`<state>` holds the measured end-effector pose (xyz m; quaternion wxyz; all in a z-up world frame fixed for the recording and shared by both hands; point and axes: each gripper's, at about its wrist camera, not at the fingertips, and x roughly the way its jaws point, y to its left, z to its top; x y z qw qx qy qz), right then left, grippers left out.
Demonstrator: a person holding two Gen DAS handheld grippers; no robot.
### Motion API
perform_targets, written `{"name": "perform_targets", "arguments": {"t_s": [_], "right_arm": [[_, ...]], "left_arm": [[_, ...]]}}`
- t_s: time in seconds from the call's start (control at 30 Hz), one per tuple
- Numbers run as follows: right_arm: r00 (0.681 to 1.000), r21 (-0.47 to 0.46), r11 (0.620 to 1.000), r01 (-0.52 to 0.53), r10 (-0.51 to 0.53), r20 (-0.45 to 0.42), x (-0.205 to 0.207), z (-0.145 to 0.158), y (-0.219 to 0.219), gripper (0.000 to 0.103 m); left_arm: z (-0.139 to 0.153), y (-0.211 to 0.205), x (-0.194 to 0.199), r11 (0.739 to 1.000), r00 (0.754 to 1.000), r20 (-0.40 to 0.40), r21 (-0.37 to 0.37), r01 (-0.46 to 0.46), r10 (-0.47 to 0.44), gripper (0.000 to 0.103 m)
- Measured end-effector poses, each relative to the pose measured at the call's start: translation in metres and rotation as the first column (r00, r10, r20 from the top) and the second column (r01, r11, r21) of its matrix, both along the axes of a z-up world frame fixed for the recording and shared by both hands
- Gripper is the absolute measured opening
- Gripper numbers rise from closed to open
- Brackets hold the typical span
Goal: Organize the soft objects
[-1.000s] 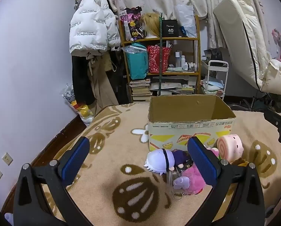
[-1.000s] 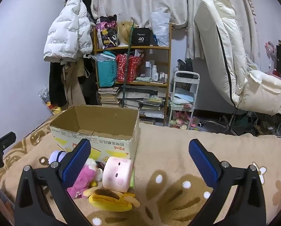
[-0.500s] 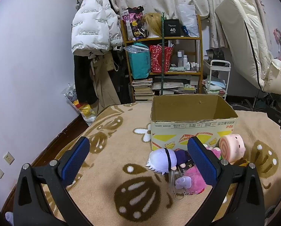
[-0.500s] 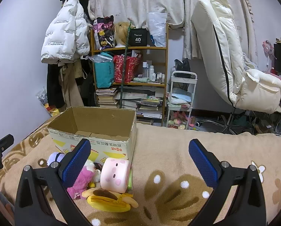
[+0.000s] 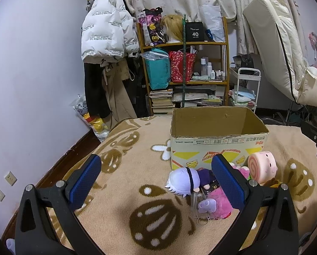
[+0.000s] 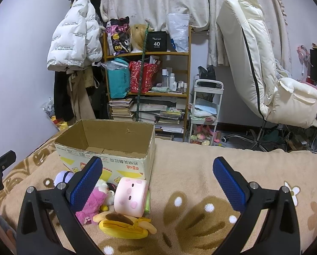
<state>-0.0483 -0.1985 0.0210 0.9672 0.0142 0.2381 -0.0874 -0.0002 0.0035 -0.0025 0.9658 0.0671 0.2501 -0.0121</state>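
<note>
rug (image 5: 120,193) scene unchanged; both tongs (image 5: 156,178) (image 6: 156,180) stay wide, empty.

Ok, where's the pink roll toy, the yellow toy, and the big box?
pink roll toy (image 6: 130,199), right wrist view, on its face side.
yellow toy (image 6: 124,227), right wrist view, on its yellow body.
cardboard box (image 5: 218,142), left wrist view, on its printed front wall.

Left claw (image 5: 156,176) and right claw (image 6: 157,177) hover spread wide, empty.
</note>
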Motion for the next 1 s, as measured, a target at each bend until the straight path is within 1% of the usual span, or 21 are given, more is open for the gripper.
{"name": "perform_targets", "arguments": {"t_s": [0.67, 1.0], "right_arm": [[1.0, 0.0, 1.0, 0.001, -0.001, -0.001, 0.0009, -0.0001, 0.0012, 0.103], [1.0, -0.001, 1.0, 0.001, -0.001, -0.002, 0.0005, 0.0008, 0.0003, 0.103]], "left_arm": [[-0.0008, 0.003, -0.0049, 1.0, 1.0, 0.008, 0.005, 0.0, 0.0, 0.102], [0.0019, -0.0031, -0.0048, 1.0, 1.0, 0.006, 0.009, -0.003, 0.003, 0.102]]}}
